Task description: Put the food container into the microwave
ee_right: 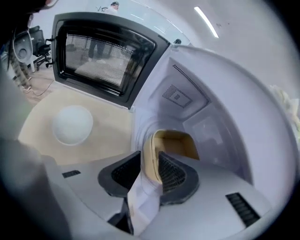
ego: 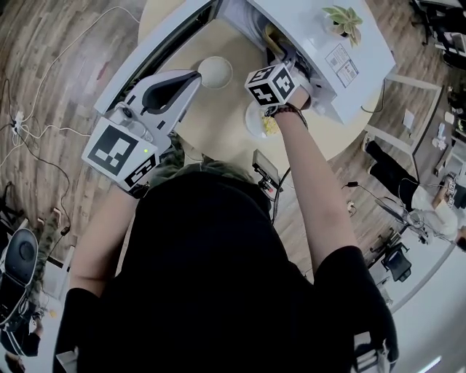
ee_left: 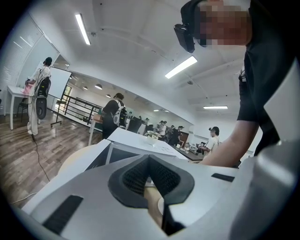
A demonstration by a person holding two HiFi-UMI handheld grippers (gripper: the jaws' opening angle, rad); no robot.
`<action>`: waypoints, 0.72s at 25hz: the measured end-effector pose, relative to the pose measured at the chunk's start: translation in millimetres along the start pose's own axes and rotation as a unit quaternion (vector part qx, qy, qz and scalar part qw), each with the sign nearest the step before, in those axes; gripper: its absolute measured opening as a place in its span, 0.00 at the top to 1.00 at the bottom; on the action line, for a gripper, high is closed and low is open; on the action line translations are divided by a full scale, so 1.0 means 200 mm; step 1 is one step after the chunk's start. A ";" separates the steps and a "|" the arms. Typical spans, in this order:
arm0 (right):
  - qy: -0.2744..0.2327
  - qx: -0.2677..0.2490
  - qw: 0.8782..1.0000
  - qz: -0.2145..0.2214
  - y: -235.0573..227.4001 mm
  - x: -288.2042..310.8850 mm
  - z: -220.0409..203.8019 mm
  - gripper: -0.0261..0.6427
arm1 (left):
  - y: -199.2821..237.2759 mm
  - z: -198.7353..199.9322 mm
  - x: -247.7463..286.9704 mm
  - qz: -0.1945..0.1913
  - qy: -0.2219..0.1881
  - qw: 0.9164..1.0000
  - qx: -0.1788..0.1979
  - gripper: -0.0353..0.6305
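Observation:
In the right gripper view, a tan food container (ee_right: 172,143) sits just inside the open white microwave (ee_right: 220,108). My right gripper (ee_right: 152,161) is shut on the container's near rim, and a white paper strip hangs down between the pads. From the head view the right gripper (ego: 282,55) reaches into the microwave (ego: 331,51) mouth, where the container (ego: 274,38) shows partly. The microwave door (ego: 153,55) stands swung open to the left. My left gripper (ego: 195,76) hovers over the table beside the door. Its fingers (ee_left: 129,180) meet at the tip and hold nothing.
A white round lid (ego: 215,71) lies on the round tan table (ego: 218,124) in front of the microwave. A plate with yellow food (ego: 261,124) sits under my right wrist. A small potted plant (ego: 344,20) stands on the microwave. Several people stand in the room beyond.

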State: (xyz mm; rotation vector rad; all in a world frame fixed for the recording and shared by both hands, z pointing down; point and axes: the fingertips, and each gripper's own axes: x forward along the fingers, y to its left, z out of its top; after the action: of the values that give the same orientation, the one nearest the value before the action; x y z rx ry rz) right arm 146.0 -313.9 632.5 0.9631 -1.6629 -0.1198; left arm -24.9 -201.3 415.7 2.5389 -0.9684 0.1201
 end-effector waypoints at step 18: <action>-0.236 0.159 0.958 0.018 0.08 -1.13 0.30 0.94 | -0.27 0.25 0.03 -0.076 -0.049 0.994 0.066 0.92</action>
State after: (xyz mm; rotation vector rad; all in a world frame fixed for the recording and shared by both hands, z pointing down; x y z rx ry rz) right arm 88.6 -183.1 446.9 1.2107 -2.1856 -0.0618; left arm 12.7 -189.3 353.2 2.7530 -0.8227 0.0163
